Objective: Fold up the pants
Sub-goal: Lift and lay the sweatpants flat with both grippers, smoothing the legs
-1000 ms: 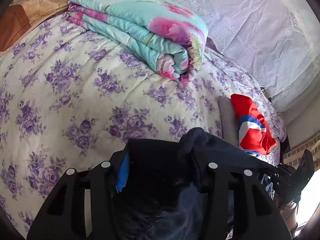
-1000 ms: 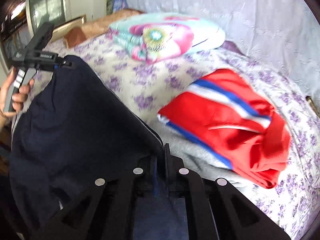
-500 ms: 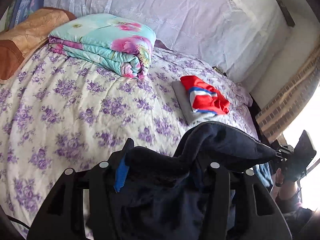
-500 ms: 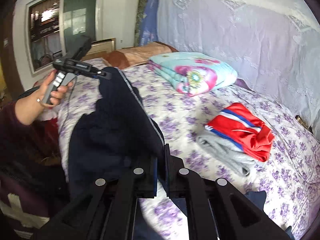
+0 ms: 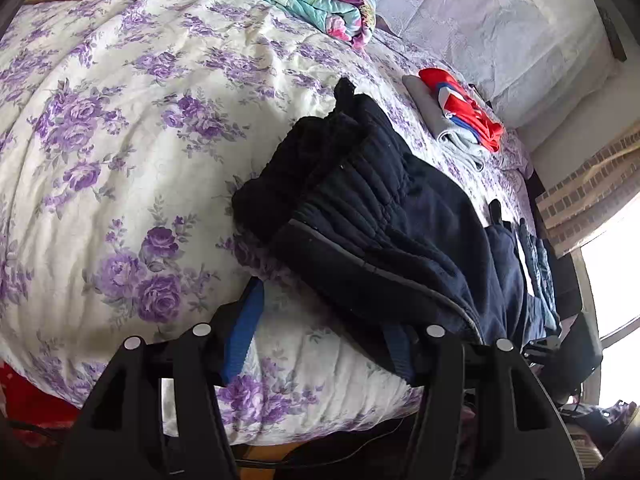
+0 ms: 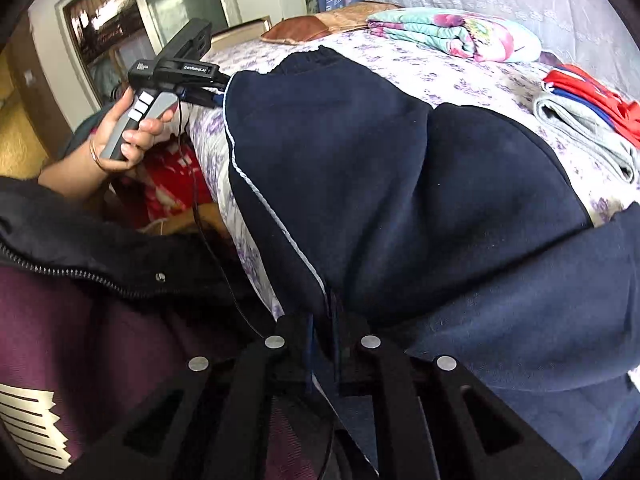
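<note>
Pants (image 5: 372,216): navy, bunched along near edge of bed (image 5: 120,128), waistband toward headboard end. Left gripper (image 5: 320,332): spread wide, holding nothing. Right gripper (image 6: 322,320): pinched tight on piped side seam. Leg ends probably hanging off edge, poorly seen. Advice: regrip waistband corner, pull flat, align seams before folding.

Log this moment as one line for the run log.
pants: on bed | left gripper: open | right gripper: shut on pants
</note>
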The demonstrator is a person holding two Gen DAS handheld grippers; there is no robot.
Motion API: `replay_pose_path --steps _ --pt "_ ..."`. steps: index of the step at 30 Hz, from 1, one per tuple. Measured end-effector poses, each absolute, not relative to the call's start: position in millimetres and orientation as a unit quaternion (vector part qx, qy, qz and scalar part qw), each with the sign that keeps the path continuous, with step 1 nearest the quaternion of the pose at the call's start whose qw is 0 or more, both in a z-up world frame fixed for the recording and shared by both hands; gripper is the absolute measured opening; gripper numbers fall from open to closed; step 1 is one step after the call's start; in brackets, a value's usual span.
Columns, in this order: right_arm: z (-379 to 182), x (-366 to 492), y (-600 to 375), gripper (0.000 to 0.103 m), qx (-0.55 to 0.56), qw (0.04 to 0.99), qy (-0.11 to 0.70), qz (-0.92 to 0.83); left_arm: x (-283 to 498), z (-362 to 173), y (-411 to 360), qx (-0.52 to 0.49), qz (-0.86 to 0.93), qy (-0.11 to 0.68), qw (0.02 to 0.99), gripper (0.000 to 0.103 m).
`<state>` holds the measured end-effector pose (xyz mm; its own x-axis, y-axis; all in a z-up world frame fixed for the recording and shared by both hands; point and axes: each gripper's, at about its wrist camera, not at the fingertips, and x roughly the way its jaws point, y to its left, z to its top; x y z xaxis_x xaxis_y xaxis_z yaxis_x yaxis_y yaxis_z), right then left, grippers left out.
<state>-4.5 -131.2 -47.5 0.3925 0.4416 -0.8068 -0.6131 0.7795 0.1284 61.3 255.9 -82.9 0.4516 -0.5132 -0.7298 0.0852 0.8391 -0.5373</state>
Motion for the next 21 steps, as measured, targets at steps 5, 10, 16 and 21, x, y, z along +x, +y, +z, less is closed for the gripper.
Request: replay_pose_path --steps 5,10,16,21 --pt "-54 -1 -128 0.011 -0.072 0.833 0.447 0.316 69 -54 247 -0.191 -0.146 0.455 0.858 0.058" --pt "-68 0 -120 0.028 -0.053 0.834 0.447 0.318 66 -71 263 -0.191 -0.081 0.482 0.851 0.074" --pt "-34 -15 -136 0.059 -0.053 0.859 0.408 0.305 24 -53 273 -0.205 -0.082 0.462 0.859 0.072" --pt "35 -4 -212 0.094 -0.012 0.932 0.335 0.141 -15 12 265 -0.166 -0.061 0.384 0.906 0.073"
